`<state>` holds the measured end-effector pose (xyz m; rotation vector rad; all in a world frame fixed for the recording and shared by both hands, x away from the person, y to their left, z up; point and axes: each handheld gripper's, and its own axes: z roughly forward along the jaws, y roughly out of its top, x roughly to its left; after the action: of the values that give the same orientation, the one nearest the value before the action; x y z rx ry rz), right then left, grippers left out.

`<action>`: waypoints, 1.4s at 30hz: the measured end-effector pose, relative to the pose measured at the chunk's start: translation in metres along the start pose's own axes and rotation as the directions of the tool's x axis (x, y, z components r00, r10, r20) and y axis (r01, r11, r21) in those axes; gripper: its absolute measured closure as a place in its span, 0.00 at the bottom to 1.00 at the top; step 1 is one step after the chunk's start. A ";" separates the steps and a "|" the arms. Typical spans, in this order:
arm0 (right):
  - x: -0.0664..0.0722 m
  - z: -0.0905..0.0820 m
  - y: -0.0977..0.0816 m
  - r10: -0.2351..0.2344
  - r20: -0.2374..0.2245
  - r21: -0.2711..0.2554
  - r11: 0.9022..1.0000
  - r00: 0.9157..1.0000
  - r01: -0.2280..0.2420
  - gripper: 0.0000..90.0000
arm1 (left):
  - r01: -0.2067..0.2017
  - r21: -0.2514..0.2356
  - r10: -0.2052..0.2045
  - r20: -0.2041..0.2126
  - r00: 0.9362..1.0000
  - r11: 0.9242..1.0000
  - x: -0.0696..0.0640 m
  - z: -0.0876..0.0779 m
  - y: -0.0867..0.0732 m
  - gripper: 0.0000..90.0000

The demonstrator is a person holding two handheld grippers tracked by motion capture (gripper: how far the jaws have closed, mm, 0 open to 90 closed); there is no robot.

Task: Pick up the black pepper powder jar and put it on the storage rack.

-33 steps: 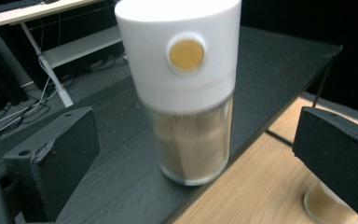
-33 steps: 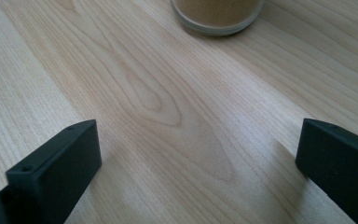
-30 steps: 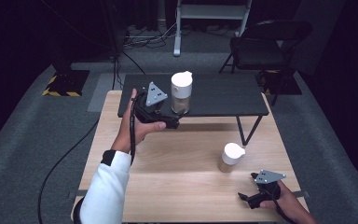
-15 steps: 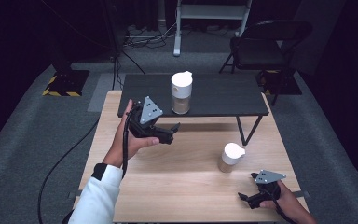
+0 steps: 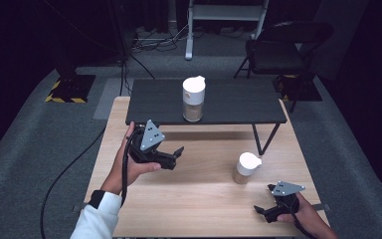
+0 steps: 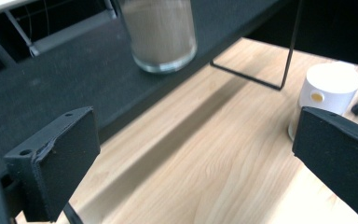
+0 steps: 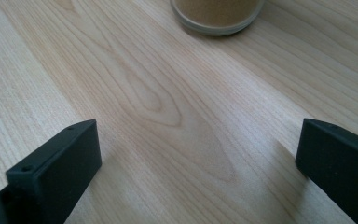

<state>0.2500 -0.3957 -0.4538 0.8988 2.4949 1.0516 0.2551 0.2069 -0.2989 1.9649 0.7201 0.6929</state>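
Left gripper (image 5: 175, 155): held above the wooden table (image 5: 199, 204), jaws spread wide and empty; it points toward the right side of the table.
Shelf jar (image 5: 194, 98): stands upright on the black riser shelf (image 5: 229, 102), ahead of the left gripper and a little above it; in the left gripper view its glass base (image 6: 161, 39) sits beyond the left jaw. The white lid is on, and tan contents show through the glass.
Table jar (image 5: 245, 168): upright on the bare wood, off to the right of the left gripper and just ahead of the right gripper (image 5: 259, 211); a likely next pickup, since it stands where either hand can reach it.
Right gripper: rests low near the table's near edge, jaws apart with nothing between them; its own view looks along the wood grain at the jar's base (image 7: 216, 16) straight in front.
Likely reason for the stance: both grippers unloaded, with the table jar between their lines of reach.
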 end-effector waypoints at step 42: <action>0.001 0.000 0.000 0.003 0.003 0.000 1.000 1.000 -0.003 0.00 | 0.060 0.166 -0.068 0.041 0.997 0.984 -0.010 0.002 -0.088 0.01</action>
<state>0.2493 -0.3952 -0.4538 0.9035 2.4923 1.0507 0.2313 0.2355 -0.3791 2.0907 0.8311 0.5624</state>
